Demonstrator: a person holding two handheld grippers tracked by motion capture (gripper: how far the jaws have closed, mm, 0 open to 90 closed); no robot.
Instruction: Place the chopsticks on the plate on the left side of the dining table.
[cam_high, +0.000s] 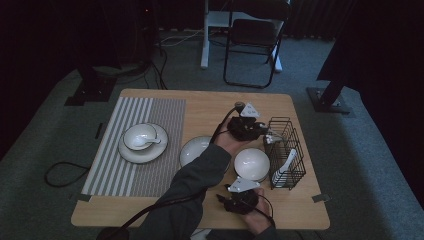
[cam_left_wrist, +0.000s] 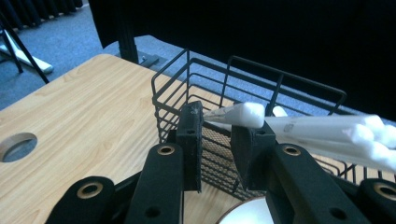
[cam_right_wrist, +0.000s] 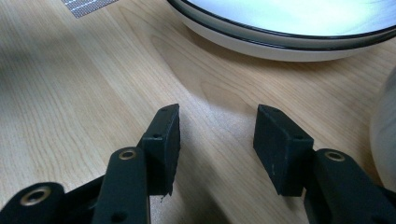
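White ceramic spoon (cam_left_wrist: 243, 115) lay between the left gripper (cam_left_wrist: 215, 128)'s jaws at the wire basket (cam_left_wrist: 196, 79)'s rim, seemingly grasped. Lifting it straight clear of the wires looked wisest. The right gripper (cam_right_wrist: 215, 140) rested released on the worktop (cam_right_wrist: 70, 84).

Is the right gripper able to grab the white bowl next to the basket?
Probably yes. The right gripper sits on the table with its jaws open and empty, and the white bowl lies just ahead of it with only bare wood between them.
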